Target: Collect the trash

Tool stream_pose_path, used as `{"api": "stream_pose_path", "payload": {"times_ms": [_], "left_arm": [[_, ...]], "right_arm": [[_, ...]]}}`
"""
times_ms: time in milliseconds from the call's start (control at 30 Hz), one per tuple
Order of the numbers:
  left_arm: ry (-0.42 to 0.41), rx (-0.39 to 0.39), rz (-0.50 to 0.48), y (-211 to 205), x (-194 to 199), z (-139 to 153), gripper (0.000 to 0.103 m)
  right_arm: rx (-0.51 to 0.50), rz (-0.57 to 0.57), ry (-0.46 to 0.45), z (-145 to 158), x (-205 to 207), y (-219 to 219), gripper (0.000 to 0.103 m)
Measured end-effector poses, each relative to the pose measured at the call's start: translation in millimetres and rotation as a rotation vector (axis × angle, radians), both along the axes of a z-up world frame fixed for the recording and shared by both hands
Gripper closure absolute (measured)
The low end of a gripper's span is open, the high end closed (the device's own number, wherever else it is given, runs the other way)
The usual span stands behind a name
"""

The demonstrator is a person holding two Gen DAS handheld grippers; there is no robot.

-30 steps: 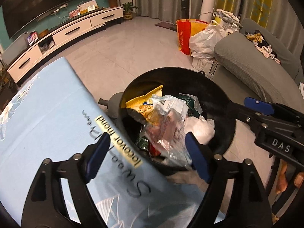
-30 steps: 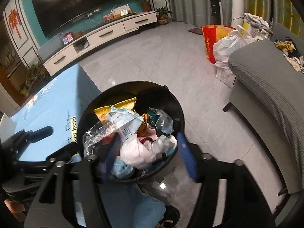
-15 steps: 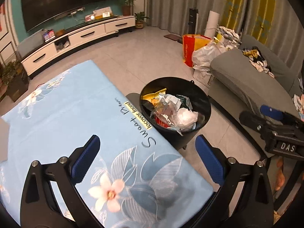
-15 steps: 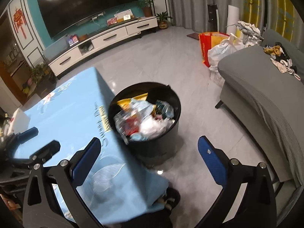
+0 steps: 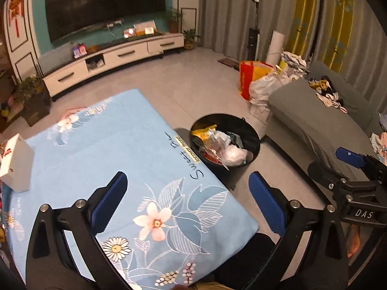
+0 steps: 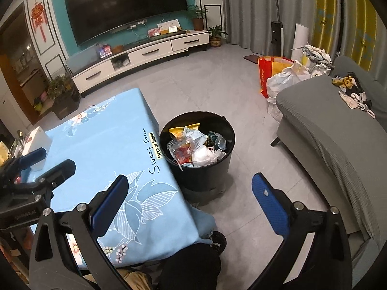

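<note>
1. Hovering over the table's near corner, the left gripper [image 5: 187, 201] has its blue pads spread wide w/ nothing between them; the right gripper [image 6: 188, 203] hangs off the table's right edge, jaws just as wide and empty.
2. Trash [image 6: 196, 148]: crumpled wrappers, a yellow packet and a white wad, all piled inside the black bin [image 6: 205, 176], up to approx the rim.
3. Bin stands on the grey floor, tight against the right side of the table; the light-blue floral tablecloth [image 5: 108, 149] w/ "Sweet" lettering runs along that edge next to it.
4. White box [image 5: 15, 163] sits at the table's far left edge, well apart from the bin.
5. Grey sofa [image 6: 326, 130] lies right of the bin w/ a strip of bare floor between; small clothes heaped on its top.
6. Behind the sofa's end: red-yellow bag [image 6: 271, 72] and a stuffed white plastic bag [image 6: 287, 79] beside it.
7. Far wall: big dark TV [image 6: 128, 7] above a long white cabinet [image 6: 145, 53], potted plants at both ends.
8. Dark trousers and a shoe show under the table corner in the right wrist view, below the bin.
</note>
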State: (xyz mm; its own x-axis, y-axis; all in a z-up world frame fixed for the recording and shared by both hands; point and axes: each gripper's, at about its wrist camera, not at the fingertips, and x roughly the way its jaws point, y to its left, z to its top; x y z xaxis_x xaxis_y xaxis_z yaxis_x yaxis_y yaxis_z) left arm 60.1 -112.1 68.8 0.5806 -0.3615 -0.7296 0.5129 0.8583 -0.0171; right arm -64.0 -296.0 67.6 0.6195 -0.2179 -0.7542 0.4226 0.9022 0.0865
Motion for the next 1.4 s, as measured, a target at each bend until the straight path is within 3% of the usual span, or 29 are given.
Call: {"api": "stream_pose_path", "payload": {"times_ms": [400,600,733,1400], "left_arm": [[0.006,-0.007,0.039,9.7,-6.5,4.5,0.003],[-0.038,0.084,0.073,3.7,-10.1,0.6,0.003],[-0.007,0.036,0.045,6.6,-9.6,1.6,0.003],[-0.010,0.045,0.055,7.6,-11.6,0.3,0.003]], "right_arm": [[-0.087,0.048,0.030,0.2,6.0,19.1,0.003],[-0.088,0.050,0.033,-1.3,5.3,20.6,0.003],[-0.088,0.050,0.033,-1.0,5.4,20.6,0.003],[-0.095,0.064,0.035,-4.1,8.2,23.9,0.003]]}}
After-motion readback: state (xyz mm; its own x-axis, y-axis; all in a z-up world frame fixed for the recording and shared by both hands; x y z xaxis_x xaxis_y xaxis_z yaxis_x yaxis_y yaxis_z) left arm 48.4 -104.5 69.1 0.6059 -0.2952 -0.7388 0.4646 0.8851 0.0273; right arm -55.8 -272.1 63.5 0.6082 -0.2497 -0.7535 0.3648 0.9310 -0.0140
